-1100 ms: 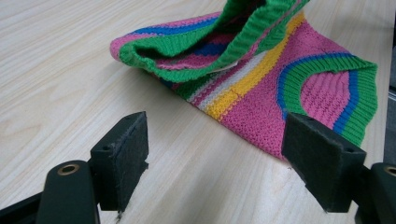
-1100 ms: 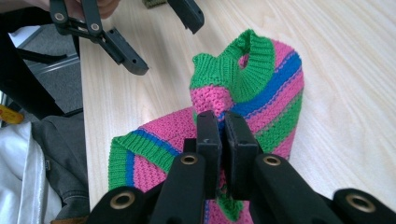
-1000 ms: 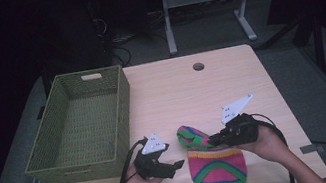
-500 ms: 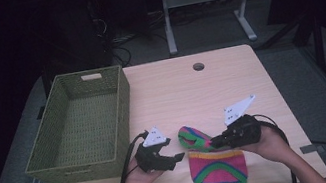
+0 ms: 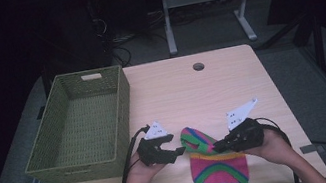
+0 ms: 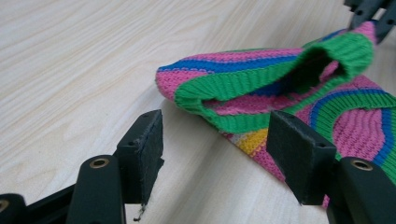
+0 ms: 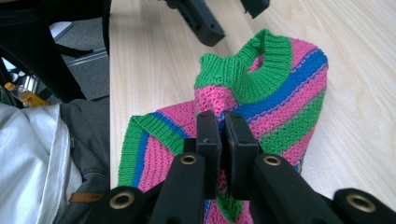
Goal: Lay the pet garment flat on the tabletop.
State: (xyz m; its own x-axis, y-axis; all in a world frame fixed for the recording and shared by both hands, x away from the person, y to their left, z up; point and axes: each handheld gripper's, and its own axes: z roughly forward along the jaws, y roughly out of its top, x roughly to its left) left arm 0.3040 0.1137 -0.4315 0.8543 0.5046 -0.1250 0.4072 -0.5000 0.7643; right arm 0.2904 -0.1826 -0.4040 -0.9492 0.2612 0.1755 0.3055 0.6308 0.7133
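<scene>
Knitted wool in pink, green and blue stripes, the hat (image 5: 217, 165) lay at the lower middle of the high view, on the near edge of the wooden table (image 5: 231, 84). The right gripper (image 5: 217, 146) had its jaws pinched tight on a fold of the hat near the green ribbed rim, lifting that part into a hump at the centre of the right gripper view, while the remaining knit lay flat below. The left gripper (image 5: 180, 151), just left of the hat in the high view, stood with its jaws apart and had just been closing; in the left gripper view the green rim (image 6: 243, 88) sat beyond the two pads (image 6: 144, 140), not yet between them. The woven green basket (image 5: 118, 109), at the left of the high view, held nothing visible (its floor showed bare weave). As I judged it, one corner was gripped, the second grip remained to be made, and any folding or carrying to the basket was not yet begun.
</scene>
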